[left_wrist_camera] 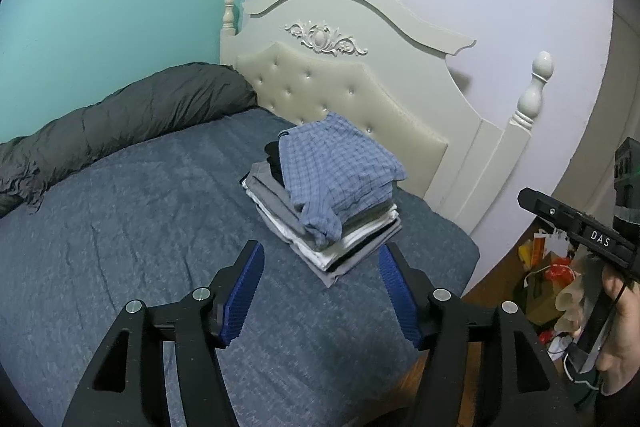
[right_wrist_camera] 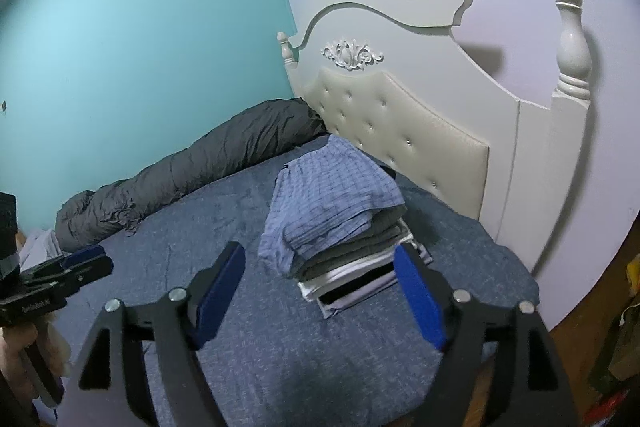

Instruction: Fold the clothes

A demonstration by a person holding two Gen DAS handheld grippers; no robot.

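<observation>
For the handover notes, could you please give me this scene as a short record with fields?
surface: bed with blue cover
stack: folded clothes near the headboard
top item: blue checked garment, folded, one edge hanging over the stack's side
along wall: dark grey rolled duvet
left gripper: jaws open, empty
right gripper: jaws open, empty

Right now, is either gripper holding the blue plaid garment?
No. The blue plaid garment lies atop the folded stack, with both grippers' jaws open, empty and short of it.
</observation>
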